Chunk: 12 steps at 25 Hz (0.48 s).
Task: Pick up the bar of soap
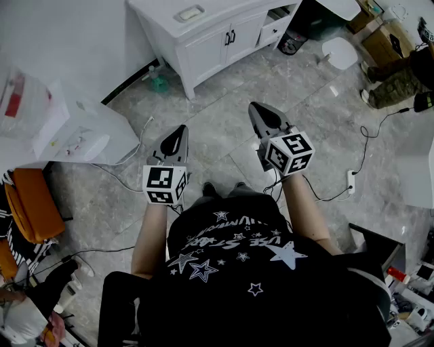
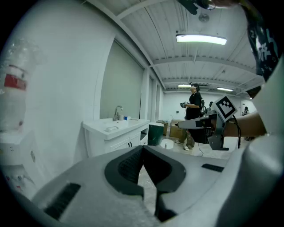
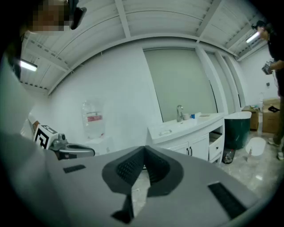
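The pale bar of soap (image 1: 190, 13) lies in a dish on top of the white vanity cabinet (image 1: 217, 41) at the far end of the floor. It shows small in the left gripper view as the soap (image 2: 111, 128) and in the right gripper view as the soap (image 3: 165, 131), short of the faucet (image 3: 179, 112). My left gripper (image 1: 182, 129) and right gripper (image 1: 254, 106) are held side by side in front of the person, well short of the cabinet. Both are shut, tips together, with nothing between them. The left jaws (image 2: 143, 148) and right jaws (image 3: 144, 149) point toward the vanity.
A water dispenser (image 1: 78, 132) with a bottle stands at the left. A green bottle (image 1: 158, 83) sits on the floor by the cabinet's corner. A dark green bin (image 2: 156, 133) stands right of the vanity. A power strip (image 1: 350, 180) and cables lie on the floor. Another person (image 2: 194, 111) stands farther off.
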Each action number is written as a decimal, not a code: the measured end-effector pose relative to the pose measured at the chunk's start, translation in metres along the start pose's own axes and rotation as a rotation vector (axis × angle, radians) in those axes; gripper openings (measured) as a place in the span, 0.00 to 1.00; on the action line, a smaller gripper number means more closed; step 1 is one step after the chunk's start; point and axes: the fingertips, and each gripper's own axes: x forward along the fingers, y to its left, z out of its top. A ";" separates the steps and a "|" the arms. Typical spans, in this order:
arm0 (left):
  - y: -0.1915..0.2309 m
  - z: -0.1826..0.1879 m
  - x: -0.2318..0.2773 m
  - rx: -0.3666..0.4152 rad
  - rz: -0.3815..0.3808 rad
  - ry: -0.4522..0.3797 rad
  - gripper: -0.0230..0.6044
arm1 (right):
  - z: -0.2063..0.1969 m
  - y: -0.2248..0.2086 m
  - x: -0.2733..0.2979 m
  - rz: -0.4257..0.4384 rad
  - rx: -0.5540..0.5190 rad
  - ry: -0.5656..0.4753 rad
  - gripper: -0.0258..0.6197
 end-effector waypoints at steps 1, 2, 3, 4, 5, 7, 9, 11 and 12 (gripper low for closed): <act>0.003 0.000 -0.001 0.000 0.004 -0.001 0.05 | 0.000 0.003 0.001 0.003 0.006 -0.003 0.05; 0.006 0.001 -0.002 -0.001 0.008 -0.003 0.05 | 0.000 0.006 0.002 0.006 0.009 -0.005 0.05; 0.008 0.000 -0.003 -0.003 0.011 -0.003 0.05 | -0.001 0.009 0.003 0.010 0.009 -0.003 0.05; 0.010 0.000 -0.005 -0.005 0.014 -0.004 0.05 | -0.002 0.012 0.004 0.013 0.006 0.002 0.05; 0.012 -0.001 -0.007 -0.006 0.016 -0.003 0.05 | -0.004 0.014 0.004 0.015 0.003 0.007 0.05; 0.013 -0.004 -0.009 -0.006 0.020 0.001 0.05 | -0.007 0.016 0.004 0.016 0.006 0.014 0.05; 0.015 -0.008 -0.012 -0.009 0.022 0.008 0.05 | -0.009 0.020 0.005 0.017 0.012 0.018 0.05; 0.017 -0.011 -0.016 -0.016 0.022 0.011 0.05 | -0.009 0.023 0.008 0.022 0.006 0.026 0.05; 0.018 -0.012 -0.017 -0.020 0.021 0.010 0.05 | -0.007 0.024 0.010 0.024 -0.004 0.028 0.05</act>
